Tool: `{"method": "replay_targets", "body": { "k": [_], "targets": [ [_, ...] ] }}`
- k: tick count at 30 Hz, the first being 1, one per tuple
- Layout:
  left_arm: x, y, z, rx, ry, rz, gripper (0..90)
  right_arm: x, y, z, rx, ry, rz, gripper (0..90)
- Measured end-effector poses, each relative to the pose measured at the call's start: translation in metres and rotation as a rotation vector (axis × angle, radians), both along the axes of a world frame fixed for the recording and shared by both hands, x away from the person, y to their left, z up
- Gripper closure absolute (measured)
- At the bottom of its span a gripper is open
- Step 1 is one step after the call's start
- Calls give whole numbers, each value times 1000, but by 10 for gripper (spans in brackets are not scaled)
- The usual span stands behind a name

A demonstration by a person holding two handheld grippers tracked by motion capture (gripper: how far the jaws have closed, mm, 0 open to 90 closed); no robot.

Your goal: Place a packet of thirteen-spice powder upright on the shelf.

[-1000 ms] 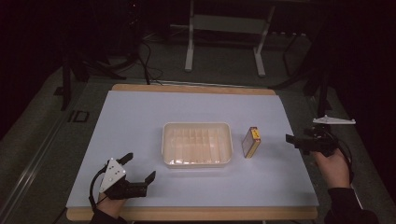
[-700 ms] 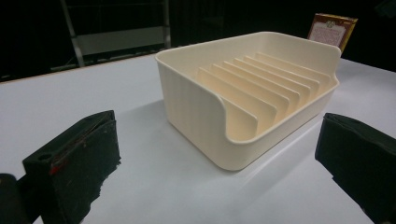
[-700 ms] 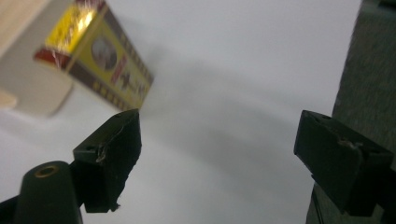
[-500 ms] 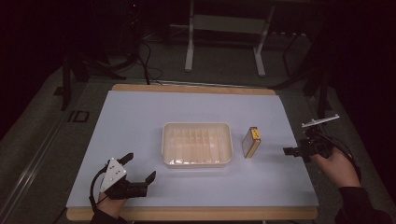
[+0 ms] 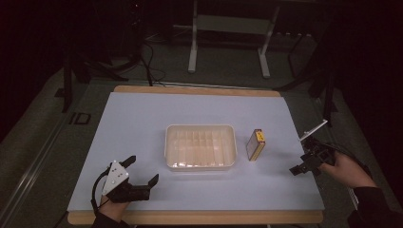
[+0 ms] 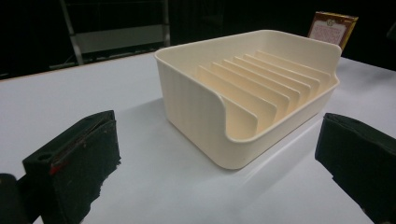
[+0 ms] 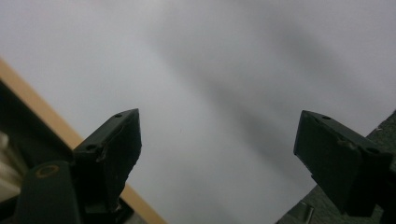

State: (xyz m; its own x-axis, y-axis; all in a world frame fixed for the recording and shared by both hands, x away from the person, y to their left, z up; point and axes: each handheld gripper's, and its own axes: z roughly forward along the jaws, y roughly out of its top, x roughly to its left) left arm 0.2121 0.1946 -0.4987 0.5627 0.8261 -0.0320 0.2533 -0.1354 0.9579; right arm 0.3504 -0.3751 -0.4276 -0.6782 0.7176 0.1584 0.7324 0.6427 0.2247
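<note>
lab | dark room | white-topped table (image 5: 142,118) | metal stand (image 5: 228,28) | floor cables (image 5: 147,61)

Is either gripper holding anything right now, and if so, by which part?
Nothing is held. The left gripper is open, its jaws empty short of the cream tray. The right gripper is open over bare table.

Left hand-held gripper (image 5: 140,170) jaws apart; right hand-held gripper (image 5: 304,157) — jaws apart.

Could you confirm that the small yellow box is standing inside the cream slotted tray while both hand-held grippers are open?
Not quite: the high view shows the small yellow box standing on the table just right of the cream slotted tray, not inside it. Both hand-held grippers, left and right, are open.
</note>
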Motion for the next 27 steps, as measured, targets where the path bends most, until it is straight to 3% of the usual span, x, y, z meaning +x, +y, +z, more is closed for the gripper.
{"method": "replay_targets", "body": {
  "k": [4,10,13,14,17,27],
  "targets": [
    [0,0,0,1,2,0,0,-3,1,0,-31,-27,80,148],
    [1,0,0,-3,7,-3,0,-8,3,1,-54,-11,177,150],
    [1,0,-1,-3,7,-7,0,-9,5,0,-61,-7,197,150],
    [1,0,-1,-2,7,-8,0,-13,8,-3,-75,28,246,149],
    [0,0,-1,1,10,-8,0,-17,13,-7,-76,77,309,129],
    [1,1,0,-23,2,-9,0,-29,30,-10,-90,143,471,150]
  ]
}}
